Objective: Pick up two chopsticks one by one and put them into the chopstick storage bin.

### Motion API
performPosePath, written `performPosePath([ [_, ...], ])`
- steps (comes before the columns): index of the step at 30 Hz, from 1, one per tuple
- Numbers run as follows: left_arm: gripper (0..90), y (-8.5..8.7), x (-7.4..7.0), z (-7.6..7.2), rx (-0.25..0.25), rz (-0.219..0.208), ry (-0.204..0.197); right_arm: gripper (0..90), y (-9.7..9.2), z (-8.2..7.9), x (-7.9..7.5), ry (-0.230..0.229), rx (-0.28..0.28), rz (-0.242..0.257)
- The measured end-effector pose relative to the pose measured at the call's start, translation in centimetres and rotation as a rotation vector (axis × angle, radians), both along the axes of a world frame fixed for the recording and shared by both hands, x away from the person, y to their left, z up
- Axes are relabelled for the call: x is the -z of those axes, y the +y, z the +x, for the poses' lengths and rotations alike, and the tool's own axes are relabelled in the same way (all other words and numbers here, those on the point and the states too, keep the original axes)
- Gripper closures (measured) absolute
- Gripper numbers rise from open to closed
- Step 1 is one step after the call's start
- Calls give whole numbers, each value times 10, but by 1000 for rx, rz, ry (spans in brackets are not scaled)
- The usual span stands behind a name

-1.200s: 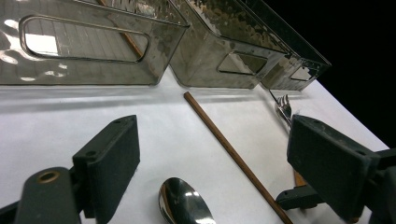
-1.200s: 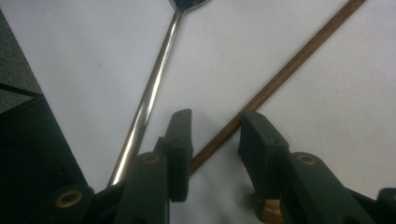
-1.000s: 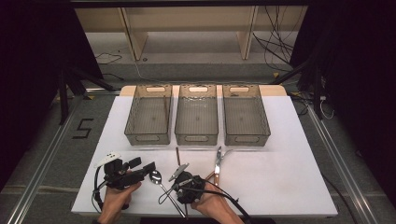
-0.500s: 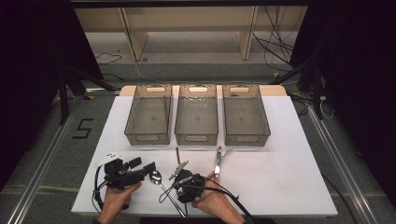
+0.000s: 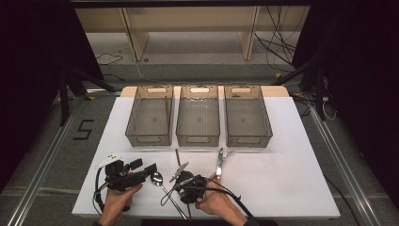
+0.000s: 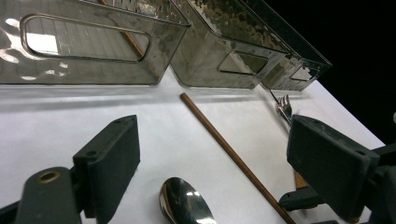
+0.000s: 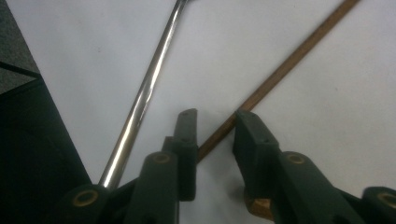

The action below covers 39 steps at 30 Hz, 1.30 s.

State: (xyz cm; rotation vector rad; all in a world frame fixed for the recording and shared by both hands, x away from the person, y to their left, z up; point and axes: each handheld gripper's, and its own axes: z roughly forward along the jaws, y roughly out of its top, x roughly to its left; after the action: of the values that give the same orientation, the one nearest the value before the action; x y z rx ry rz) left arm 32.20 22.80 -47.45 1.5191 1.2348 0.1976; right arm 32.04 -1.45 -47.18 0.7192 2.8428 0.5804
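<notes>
A thin brown chopstick [image 5: 178,159] lies on the white table [image 5: 282,179], running from the bins toward the front edge. My right gripper [image 5: 184,184] is tipped down over it. In the right gripper view the chopstick [image 7: 289,60] crosses the gap between the jaws of the right gripper [image 7: 215,114], which have just been closing and still leave a gap. A metal spoon [image 5: 157,178] lies to its left, its handle [image 7: 149,84] beside the left jaw. My left gripper [image 6: 214,122] stands wide open, with the spoon's bowl [image 6: 184,205] below the gap.
Three clear smoky bins [image 5: 149,117] [image 5: 198,117] [image 5: 247,117] stand in a row behind the cutlery. A fork [image 5: 219,160] with a wooden handle lies right of the chopstick. The table's front edge is close under both hands.
</notes>
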Motion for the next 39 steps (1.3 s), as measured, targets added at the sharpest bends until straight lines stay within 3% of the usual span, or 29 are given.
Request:
performPosePath([
  [6,169,0,0,0,2,4,0,763,-4,0,-1,15,3,10],
  [10,169,-1,0,0,2,2,1,767,-4,0,-1,28,34,17],
  [16,172,-3,0,0,2,3,-1,761,-3,-6,0,-2,77,24],
  [19,172,-2,0,1,8,10,-3,772,-2,-8,1,-20,64,16],
  [32,173,-1,0,1,3,7,0,785,-3,-6,-1,-14,-2,-1],
  [39,174,0,1,1,-2,5,-1,792,-5,-7,-2,-25,-79,-21],
])
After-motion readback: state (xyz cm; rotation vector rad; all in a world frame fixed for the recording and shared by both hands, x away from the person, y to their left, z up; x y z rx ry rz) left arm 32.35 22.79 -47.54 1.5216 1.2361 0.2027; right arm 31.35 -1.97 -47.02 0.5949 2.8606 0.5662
